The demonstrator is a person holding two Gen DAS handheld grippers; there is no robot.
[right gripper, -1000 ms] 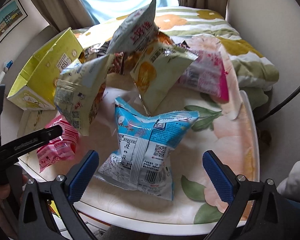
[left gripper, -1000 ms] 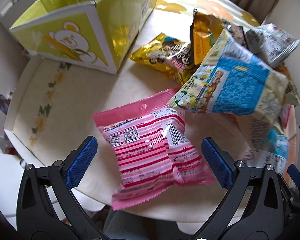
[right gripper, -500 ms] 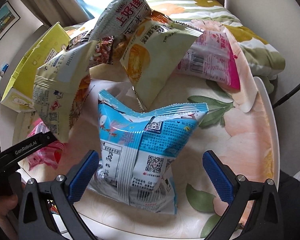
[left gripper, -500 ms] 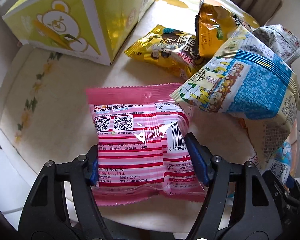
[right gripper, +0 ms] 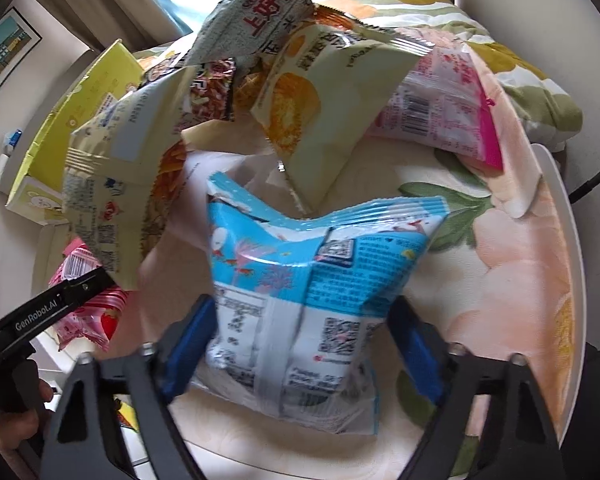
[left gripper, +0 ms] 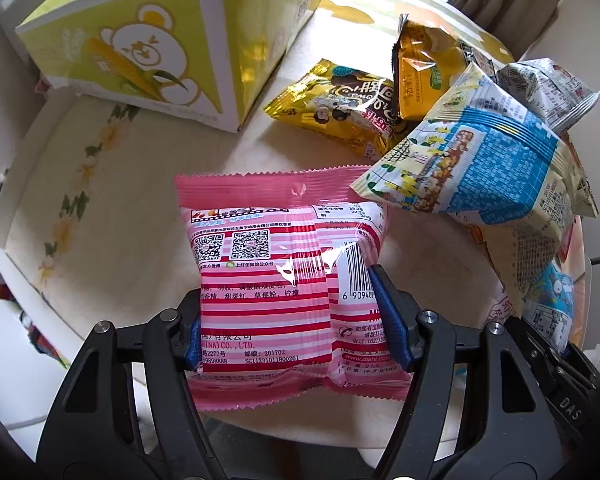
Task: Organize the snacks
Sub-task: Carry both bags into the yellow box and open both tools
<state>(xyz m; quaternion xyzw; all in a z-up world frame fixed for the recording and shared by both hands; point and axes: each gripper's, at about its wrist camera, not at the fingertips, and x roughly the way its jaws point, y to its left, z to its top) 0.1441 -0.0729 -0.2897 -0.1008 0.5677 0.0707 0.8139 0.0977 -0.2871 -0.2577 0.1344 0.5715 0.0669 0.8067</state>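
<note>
Left tool [left gripper: 296,316] has just closed its blue pads on pink striped snack bag [left gripper: 276,280], seemingly resting on table [left gripper: 100,200]; yellow bear box [left gripper: 148,52] behind, other packets right.

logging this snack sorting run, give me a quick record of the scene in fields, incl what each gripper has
surface: floral tray holding loose snack packets
left gripper: jaws have just closed onto pink striped packet, pads pressing its sides
right gripper: jaws have just been closing around blue packet, pads at its sides, picture blurred
container: yellow bear box, open, upright beyond the pink packet
pile: gold packets and others leaning together
</note>
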